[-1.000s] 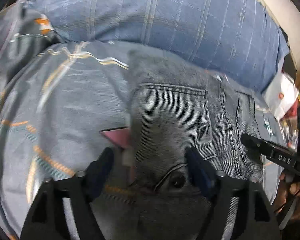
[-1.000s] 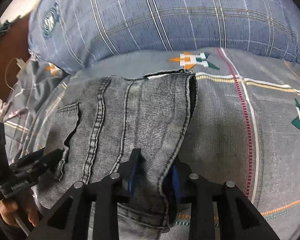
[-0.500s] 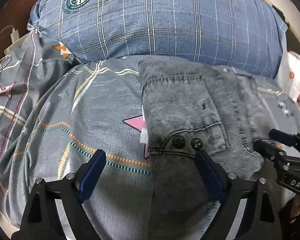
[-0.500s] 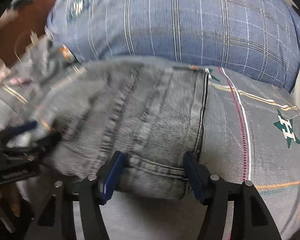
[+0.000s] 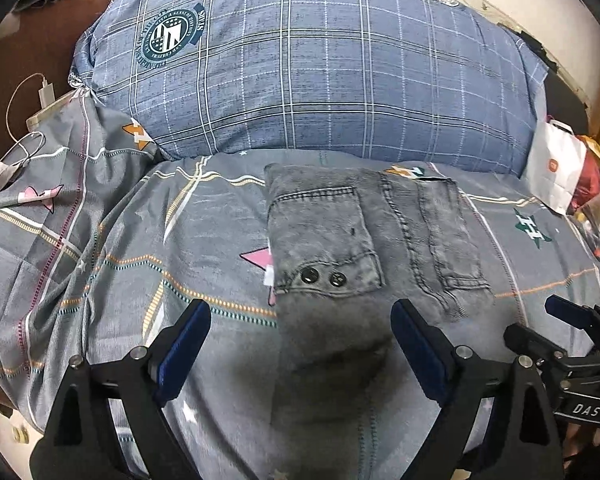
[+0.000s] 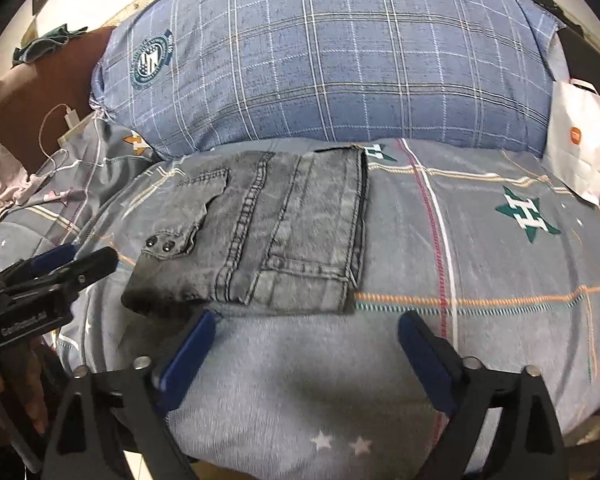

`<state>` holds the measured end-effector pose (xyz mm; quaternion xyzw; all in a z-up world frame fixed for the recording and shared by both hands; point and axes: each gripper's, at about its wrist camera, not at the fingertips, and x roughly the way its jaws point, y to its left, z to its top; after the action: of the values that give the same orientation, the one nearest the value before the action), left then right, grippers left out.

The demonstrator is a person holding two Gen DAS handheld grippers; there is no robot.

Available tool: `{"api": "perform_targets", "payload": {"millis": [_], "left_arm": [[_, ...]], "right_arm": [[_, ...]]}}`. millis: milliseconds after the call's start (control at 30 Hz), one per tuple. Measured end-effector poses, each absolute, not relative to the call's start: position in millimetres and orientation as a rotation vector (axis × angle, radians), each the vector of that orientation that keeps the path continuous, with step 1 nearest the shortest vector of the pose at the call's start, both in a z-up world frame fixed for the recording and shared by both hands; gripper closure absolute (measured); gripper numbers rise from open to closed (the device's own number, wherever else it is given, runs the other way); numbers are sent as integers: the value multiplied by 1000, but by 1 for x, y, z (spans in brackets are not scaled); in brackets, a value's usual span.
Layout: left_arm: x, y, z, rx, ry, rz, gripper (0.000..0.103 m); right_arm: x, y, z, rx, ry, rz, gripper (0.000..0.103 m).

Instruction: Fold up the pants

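Lying folded on the quilt [image 6: 480, 280], the pants [image 6: 284, 232] sit just beyond both grippers' newly spread, empty jaws

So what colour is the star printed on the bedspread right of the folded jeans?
Dark green star with white lettering; right wrist view shows it best.

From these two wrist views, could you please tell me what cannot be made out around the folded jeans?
- Layers under the folded jeans: hidden by the top layer in both views.
- Near edge of the jeans, left wrist view: in the left tool's shadow.
- Items behind the white paper bag: cut off by the frame edge.
- Pillow crest lettering: too small to read.
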<state>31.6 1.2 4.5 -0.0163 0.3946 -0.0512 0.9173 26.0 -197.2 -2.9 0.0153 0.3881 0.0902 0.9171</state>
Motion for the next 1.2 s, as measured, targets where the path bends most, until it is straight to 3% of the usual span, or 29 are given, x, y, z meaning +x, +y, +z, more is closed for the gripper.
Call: {"api": "perform_targets", "payload": {"millis": [300, 567, 633, 733, 833, 1033, 1200], "left_arm": [[23, 9, -8, -7, 832, -80, 11], [50, 14, -27, -32, 869, -52, 11], [59, 9, -37, -3, 902, -40, 11], [65, 10, -48, -21, 928, -47, 10], [58, 16, -38, -42, 915, -54, 11], [27, 22, 0, -65, 822, -48, 11], [1, 18, 22, -56, 794, -65, 11]], "right_arm": [[30, -200, 9, 38, 795, 178, 3], [103, -212, 32, 163, 814, 220, 3], [125, -204, 15, 109, 853, 168, 2], [150, -187, -48, -7, 1085, 133, 1], [139, -200, -41, 98, 1025, 137, 1], [66, -202, 32, 32, 780, 156, 0], [-2, -199, 39, 37, 702, 177, 0]]}}
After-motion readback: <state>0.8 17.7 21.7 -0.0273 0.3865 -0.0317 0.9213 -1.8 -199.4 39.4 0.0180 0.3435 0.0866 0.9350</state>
